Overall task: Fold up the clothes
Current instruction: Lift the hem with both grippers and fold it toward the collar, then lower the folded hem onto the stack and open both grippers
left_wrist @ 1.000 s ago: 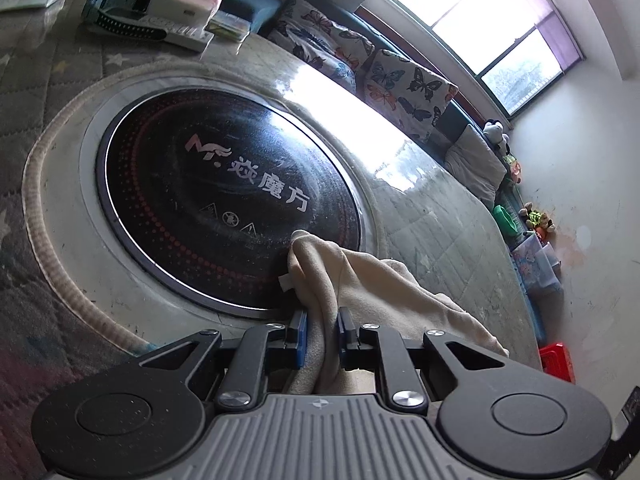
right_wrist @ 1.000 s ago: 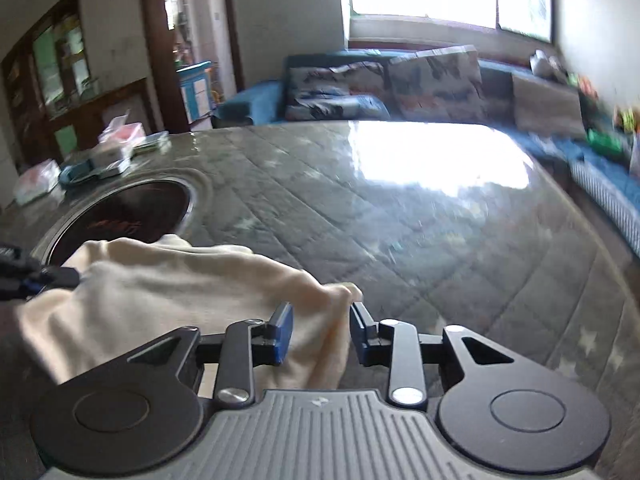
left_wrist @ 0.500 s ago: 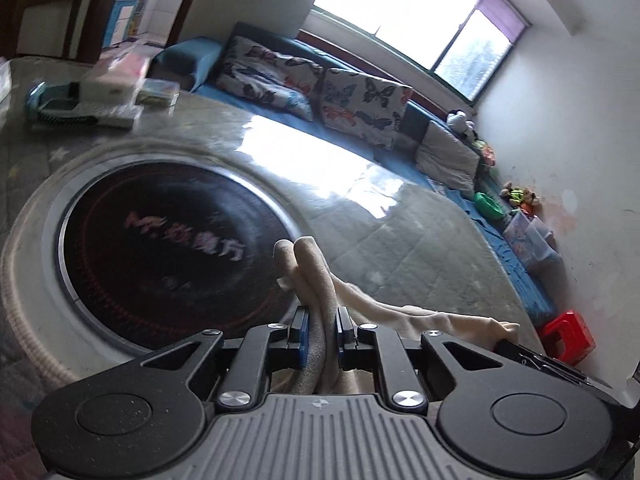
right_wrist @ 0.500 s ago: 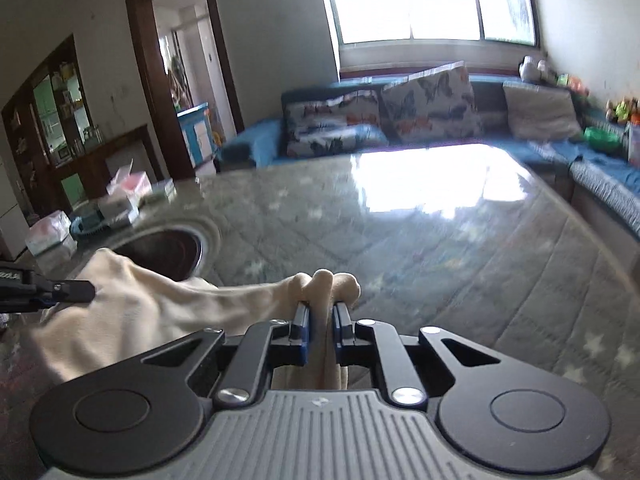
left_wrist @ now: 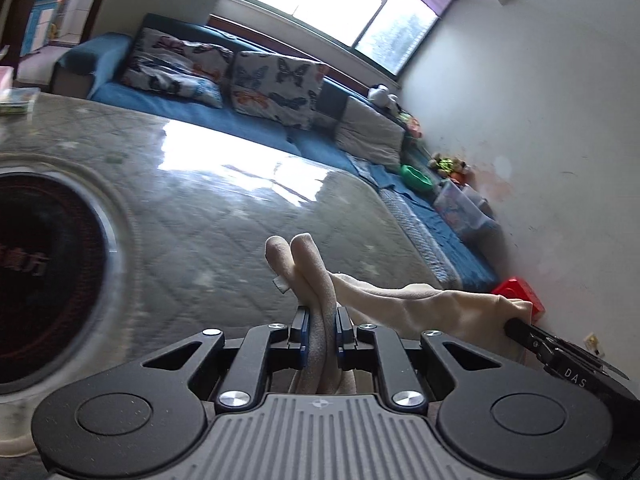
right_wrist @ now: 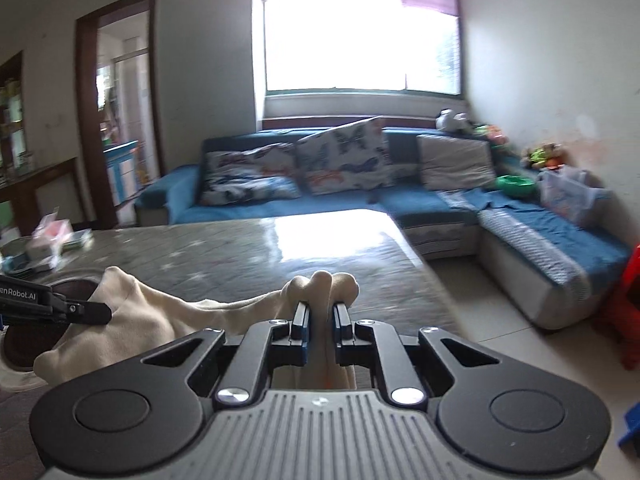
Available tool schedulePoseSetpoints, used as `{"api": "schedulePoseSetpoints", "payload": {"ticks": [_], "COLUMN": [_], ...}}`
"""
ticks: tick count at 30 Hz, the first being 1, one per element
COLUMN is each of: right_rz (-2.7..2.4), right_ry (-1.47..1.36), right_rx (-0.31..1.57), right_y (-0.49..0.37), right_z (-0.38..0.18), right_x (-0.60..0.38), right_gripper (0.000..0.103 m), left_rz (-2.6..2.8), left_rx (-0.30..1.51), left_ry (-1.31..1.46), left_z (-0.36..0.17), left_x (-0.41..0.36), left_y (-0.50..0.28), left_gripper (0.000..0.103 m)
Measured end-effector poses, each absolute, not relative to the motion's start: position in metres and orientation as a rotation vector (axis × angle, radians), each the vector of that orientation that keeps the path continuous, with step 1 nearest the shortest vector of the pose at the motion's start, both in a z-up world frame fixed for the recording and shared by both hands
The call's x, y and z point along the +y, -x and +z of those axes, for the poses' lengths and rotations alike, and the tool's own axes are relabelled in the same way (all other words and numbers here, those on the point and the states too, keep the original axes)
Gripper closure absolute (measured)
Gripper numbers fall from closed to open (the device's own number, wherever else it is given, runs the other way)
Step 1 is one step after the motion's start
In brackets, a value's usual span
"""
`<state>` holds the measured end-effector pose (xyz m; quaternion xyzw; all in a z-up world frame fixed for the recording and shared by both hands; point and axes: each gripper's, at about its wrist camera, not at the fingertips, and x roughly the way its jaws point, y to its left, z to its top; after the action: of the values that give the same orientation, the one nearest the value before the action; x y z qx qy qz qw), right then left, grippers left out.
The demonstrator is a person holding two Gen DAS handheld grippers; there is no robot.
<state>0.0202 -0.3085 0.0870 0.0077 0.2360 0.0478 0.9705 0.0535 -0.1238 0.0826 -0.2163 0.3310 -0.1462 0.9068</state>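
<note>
Both fingers (left_wrist: 343,330) (right_wrist: 302,320) were clamped on cloth (left_wrist: 404,304) corners, lifted above the tabletop (left_wrist: 240,216); next, probably laying it flat.

Daylight is pouring in through the wide sliding window (right_wrist: 362,36) behind the blue sofa, blowing its panes out to near white in both views. That light is bouncing off the glossy quilted grey tabletop (left_wrist: 224,216) as a hard white glare patch, hiding the stitching there. The black ribbed tongs bodies in the foreground are sitting in dim shade. Fisheye bending is curving walls and corners towards dark vignetted edges. Motion blur is softening the doorway side and the right-hand floor clutter.
</note>
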Motion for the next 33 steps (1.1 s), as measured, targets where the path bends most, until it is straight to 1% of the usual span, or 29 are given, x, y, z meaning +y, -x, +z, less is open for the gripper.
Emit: {"api": "schedulePoseSetpoints", "payload": {"ticks": [3, 5, 6, 8, 10, 11, 12, 14, 15, 17, 18, 19, 21, 25, 27, 28, 30, 32, 33], "right_rz": [0.031, -0.011, -0.032, -0.07, -0.091, -0.092, -0.085, -0.058, -0.035, 0.002, 0.021, 0.039, 0.07, 0.077, 0.073, 0.068, 0.065, 0.065, 0.067], "right_ry": [-0.022, -0.022, -0.022, -0.025, -0.031, -0.032, -0.033, -0.032, -0.029, -0.024, -0.024, -0.026, -0.029, -0.038, -0.034, -0.027, -0.01, 0.0, 0.005], "right_rx": [0.492, 0.525, 0.542, 0.59, 0.623, 0.63, 0.631, 0.635, 0.638, 0.642, 0.644, 0.646, 0.653, 0.675, 0.692, 0.704, 0.709, 0.707, 0.707], "right_y": [-0.021, -0.024, -0.026, -0.031, -0.032, -0.033, -0.034, -0.038, -0.042, -0.05, -0.054, -0.058, -0.068, -0.087, -0.096, -0.101, -0.104, -0.104, -0.104], "right_z": [0.081, 0.072, 0.068, 0.056, 0.043, 0.039, 0.038, 0.035, 0.034, 0.032, 0.03, 0.029, 0.026, 0.017, 0.01, 0.006, -0.001, -0.001, 0.0], "right_x": [-0.33, -0.339, -0.344, -0.353, -0.356, -0.355, -0.354, -0.349, -0.343, -0.334, -0.33, -0.325, -0.316, -0.306, -0.302, -0.3, -0.297, -0.296, -0.295], "right_gripper": [0.093, 0.092, 0.091, 0.091, 0.09, 0.09, 0.09, 0.09, 0.089, 0.084, 0.08, 0.078, 0.077, 0.068, 0.067, 0.064, 0.061, 0.06, 0.057], "left_rz": [-0.337, -0.341, -0.324, -0.309, -0.282, -0.271, -0.26, -0.247, -0.249, -0.251, -0.252, -0.254, -0.261, -0.266, -0.258, -0.251, -0.249, -0.25, -0.251], "left_rx": [0.713, 0.757, 0.779, 0.796, 0.804, 0.803, 0.801, 0.8, 0.802, 0.801, 0.8, 0.797, 0.791, 0.795, 0.801, 0.803, 0.809, 0.814, 0.814], "left_ry": [0.406, 0.355, 0.326, 0.27, 0.224, 0.212, 0.201, 0.185, 0.182, 0.161, 0.149, 0.133, 0.103, 0.063, 0.041, 0.028, 0.004, 0.0, -0.001], "left_z": [0.076, 0.066, 0.06, 0.051, 0.046, 0.045, 0.044, 0.044, 0.044, 0.046, 0.046, 0.047, 0.049, 0.047, 0.044, 0.043, 0.039, 0.037, 0.036], "left_x": [-0.146, -0.158, -0.162, -0.165, -0.166, -0.166, -0.166, -0.166, -0.168, -0.174, -0.177, -0.18, -0.186, -0.195, -0.199, -0.2, -0.203, -0.205, -0.205], "left_y": [-0.064, -0.07, -0.072, -0.073, -0.072, -0.072, -0.071, -0.072, -0.073, -0.075, -0.076, -0.077, -0.077, -0.084, -0.089, -0.09, -0.092, -0.093, -0.092], "left_gripper": [0.089, 0.085, 0.086, 0.085, 0.079, 0.072, 0.068, 0.067, 0.063, 0.057, 0.054, 0.053, 0.047, 0.042, 0.033, 0.032, 0.03, 0.024, 0.023]}}
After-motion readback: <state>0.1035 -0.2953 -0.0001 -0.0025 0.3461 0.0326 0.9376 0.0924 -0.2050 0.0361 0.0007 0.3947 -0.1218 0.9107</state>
